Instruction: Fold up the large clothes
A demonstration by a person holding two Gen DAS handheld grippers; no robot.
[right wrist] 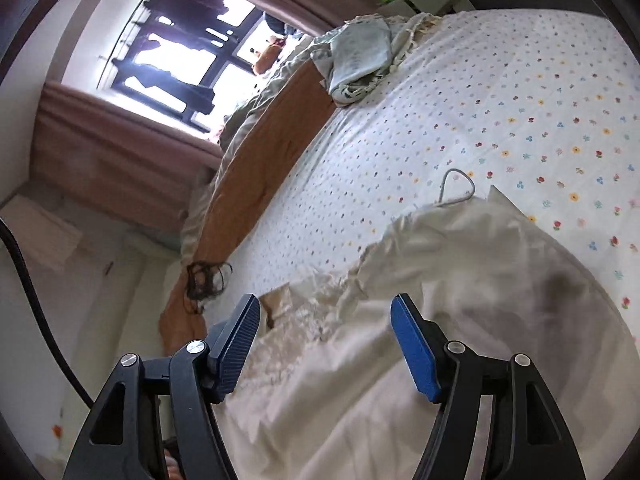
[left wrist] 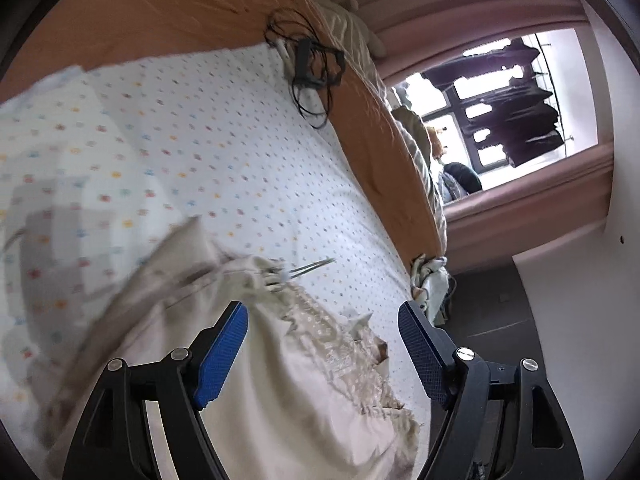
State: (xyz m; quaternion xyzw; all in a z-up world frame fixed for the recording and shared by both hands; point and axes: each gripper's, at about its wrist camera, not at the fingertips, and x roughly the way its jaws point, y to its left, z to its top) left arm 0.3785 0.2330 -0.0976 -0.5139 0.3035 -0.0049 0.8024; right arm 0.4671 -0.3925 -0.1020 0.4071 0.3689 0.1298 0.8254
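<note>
A cream garment [left wrist: 280,380] with a lace edge lies bunched on the flower-dotted white bedsheet [left wrist: 240,160]. It fills the lower part of the right wrist view [right wrist: 460,280]. A thin hanger hook [right wrist: 456,188] sticks out from its far edge. My left gripper [left wrist: 322,312] is open, its blue pads either side of the cloth just above it. My right gripper [right wrist: 324,304] is open too, over the lace edge, holding nothing.
An orange sheet [left wrist: 372,128] runs along the bed's edge, with a tangle of black cable [left wrist: 312,64] on it. A crumpled pale-blue cloth pile [right wrist: 360,60] lies at the far end. A window with pink curtains [right wrist: 120,152] is beyond the bed.
</note>
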